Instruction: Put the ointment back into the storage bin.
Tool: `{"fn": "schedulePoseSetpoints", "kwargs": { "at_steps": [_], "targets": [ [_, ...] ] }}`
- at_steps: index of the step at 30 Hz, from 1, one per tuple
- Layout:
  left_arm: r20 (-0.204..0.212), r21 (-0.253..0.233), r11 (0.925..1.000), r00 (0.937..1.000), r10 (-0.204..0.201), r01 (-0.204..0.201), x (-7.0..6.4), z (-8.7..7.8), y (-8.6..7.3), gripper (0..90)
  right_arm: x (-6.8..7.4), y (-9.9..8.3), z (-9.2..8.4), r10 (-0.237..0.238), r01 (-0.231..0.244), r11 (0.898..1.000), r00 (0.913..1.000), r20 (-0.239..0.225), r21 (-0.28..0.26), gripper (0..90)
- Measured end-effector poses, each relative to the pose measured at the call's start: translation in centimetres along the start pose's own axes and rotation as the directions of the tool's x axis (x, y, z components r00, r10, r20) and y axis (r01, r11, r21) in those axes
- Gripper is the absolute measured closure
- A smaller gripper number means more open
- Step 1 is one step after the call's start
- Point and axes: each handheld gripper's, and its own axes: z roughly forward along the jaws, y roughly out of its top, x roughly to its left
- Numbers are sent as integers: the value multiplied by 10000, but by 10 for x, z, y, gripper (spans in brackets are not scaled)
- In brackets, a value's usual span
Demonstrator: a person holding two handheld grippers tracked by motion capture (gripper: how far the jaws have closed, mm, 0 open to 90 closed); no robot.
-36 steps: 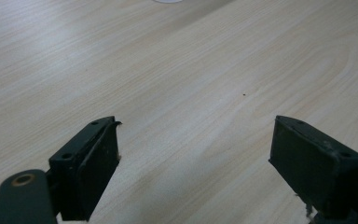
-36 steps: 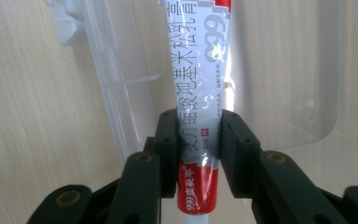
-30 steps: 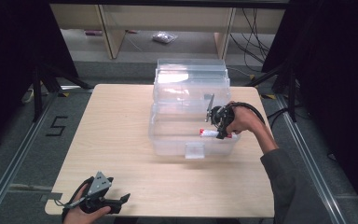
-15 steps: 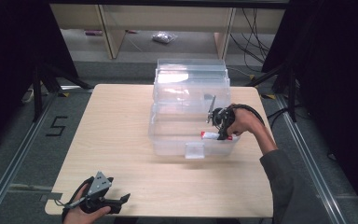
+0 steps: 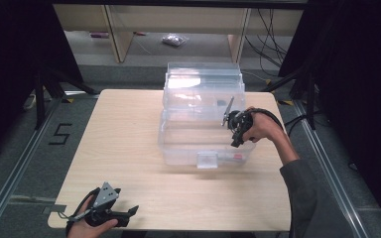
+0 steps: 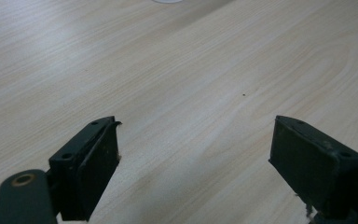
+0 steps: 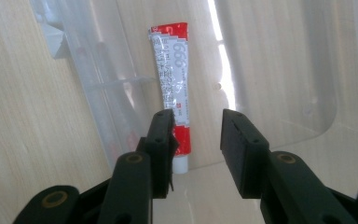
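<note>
Right gripper [image 7: 196,135], jaws just parted, has released the tube [image 7: 171,88], now lying in the bin [image 5: 178,144]. Left gripper [image 6: 193,158] spread, unmoved.

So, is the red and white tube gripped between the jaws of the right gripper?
No, the tube lies on the bin floor, and the right gripper stands open above it.

Clear glossy plastic bin [image 5: 203,124], matt wooden table [image 5: 124,148]
</note>
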Motion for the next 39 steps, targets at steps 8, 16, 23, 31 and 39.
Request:
{"fn": "schedulePoseSetpoints", "kwargs": {
  "at_steps": [8, 16, 23, 31, 39],
  "targets": [
    [5, 74, 10000, 10000, 20, -20, 0, 0, 0, 150, -1, -4, -13, 783, -756, 9950, 9962, 393, -645, 530],
    [-16, 34, 10000, 10000, -32, 32, -1, 0, 0, 150, 9, -7, -32, 1748, -1613, 9691, 9829, 579, -1865, 435],
    [3, 44, 10000, 10000, 19, -19, 0, 0, 0, 150, 14, -9, -36, 2122, -1919, 9486, 9756, 557, -2517, 376],
    [-6, 73, 10000, 10000, 24, -24, 0, 0, 0, 150, 21, -14, -42, 2745, -2457, 9222, 9599, 579, -2986, 318],
    [-25, 78, 10000, 10000, -2, 2, 0, 0, 0, 150, 29, -20, -41, 2844, -2510, 9096, 9571, 556, -3312, 315]
  ]
}}
